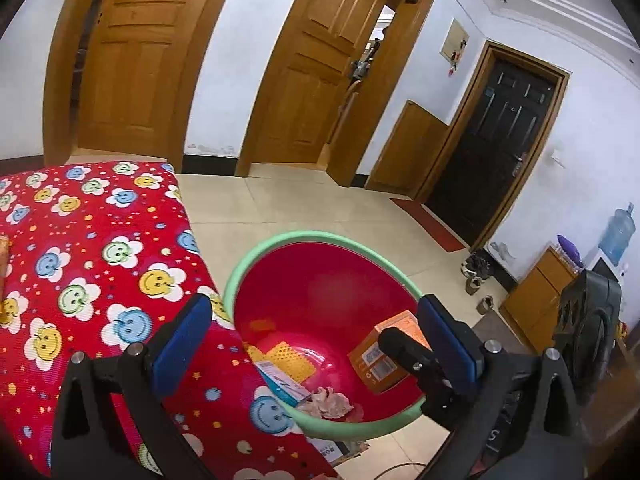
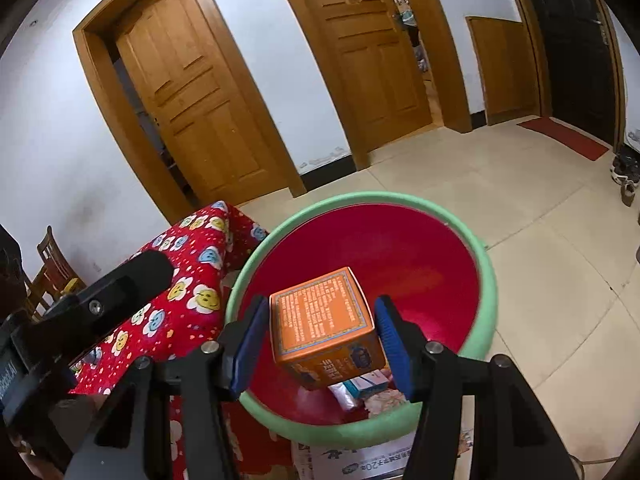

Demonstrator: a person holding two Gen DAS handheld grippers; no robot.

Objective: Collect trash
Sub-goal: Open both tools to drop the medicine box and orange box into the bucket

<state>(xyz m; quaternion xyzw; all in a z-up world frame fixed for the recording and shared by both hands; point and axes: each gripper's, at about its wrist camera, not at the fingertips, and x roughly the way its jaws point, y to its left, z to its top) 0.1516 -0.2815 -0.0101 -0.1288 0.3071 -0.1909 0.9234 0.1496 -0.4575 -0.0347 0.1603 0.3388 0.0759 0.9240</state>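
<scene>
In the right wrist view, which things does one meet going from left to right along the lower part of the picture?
Wooden chair → red smiley tablecloth → orange box → right rim of the green-rimmed red bin → shoes by the far wall.

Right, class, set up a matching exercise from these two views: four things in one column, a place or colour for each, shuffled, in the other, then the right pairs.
Things
1. orange box
2. bin
3. tissue
4. tablecloth

Places and colours
A. red with smiley flowers, left of the bin
B. crumpled, low inside the bin beside the near rim
C. between the open fingers of the right gripper, over the bin
D. red inside, green rim

Pairs: 1-C, 2-D, 3-B, 4-A
</scene>
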